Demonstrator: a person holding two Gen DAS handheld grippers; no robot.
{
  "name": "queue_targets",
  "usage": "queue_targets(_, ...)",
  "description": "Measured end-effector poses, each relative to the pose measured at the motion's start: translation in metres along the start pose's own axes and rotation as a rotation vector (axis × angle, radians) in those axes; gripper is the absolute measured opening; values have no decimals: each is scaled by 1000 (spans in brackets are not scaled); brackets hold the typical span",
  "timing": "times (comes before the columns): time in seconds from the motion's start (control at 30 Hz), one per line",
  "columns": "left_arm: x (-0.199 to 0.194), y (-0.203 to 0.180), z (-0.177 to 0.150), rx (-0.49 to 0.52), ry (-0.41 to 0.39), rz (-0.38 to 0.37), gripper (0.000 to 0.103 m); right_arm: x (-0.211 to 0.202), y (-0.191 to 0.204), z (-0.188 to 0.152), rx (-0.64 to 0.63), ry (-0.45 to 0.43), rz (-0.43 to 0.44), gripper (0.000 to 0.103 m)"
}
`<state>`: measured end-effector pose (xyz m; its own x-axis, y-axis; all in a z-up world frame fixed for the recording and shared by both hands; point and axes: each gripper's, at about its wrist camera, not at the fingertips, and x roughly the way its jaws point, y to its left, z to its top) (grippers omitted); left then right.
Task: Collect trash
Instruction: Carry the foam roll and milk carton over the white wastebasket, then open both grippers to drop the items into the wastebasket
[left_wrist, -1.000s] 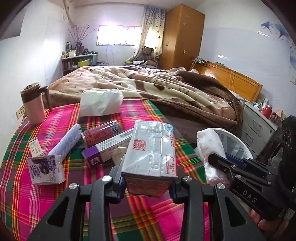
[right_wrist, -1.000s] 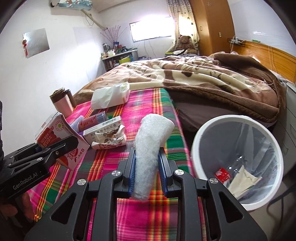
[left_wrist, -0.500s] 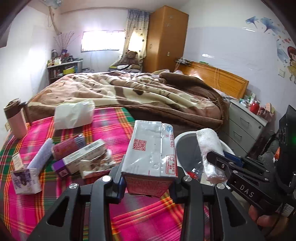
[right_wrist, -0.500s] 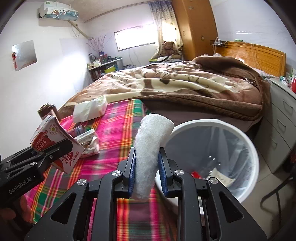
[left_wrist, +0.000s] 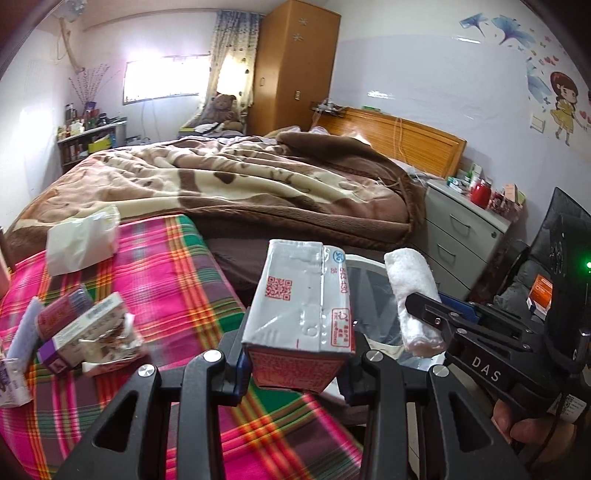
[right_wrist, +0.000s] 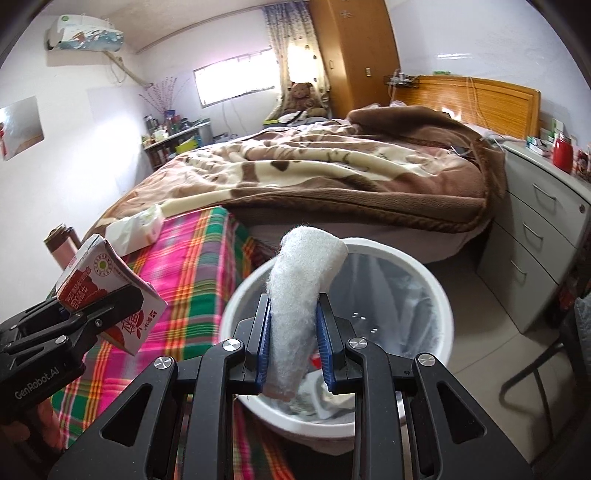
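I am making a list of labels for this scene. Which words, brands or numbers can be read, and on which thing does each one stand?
"DAS": on the right gripper.
"GenRobot.AI": on the left gripper.
Red print on the milk carton: too small or blurred to read.
Boxes on the plaid cloth: unreadable.

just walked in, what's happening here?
A person is clearing trash off the plaid-covered bed with two handheld grippers. The left gripper is shut on a drink carton; the right gripper is shut on a white foam roll, held over the lined white bin. More boxes and wrappers remain on the plaid cover.
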<state>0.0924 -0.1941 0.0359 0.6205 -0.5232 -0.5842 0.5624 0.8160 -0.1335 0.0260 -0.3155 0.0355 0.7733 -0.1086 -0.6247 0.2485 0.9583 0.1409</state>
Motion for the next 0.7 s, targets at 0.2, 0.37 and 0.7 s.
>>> queue_targets(0.2, 16, -22, 3, 24, 25, -30, 38, 5, -16, -2, 12, 21, -28, 23)
queue_targets(0.37, 27, -35, 1, 43, 45, -32, 38, 9, -28, -6, 27, 40, -47, 23)
queue_targets(0.7, 44, -46, 2, 50, 73, -42, 39, 15, -37, -3, 27, 62, -84, 26)
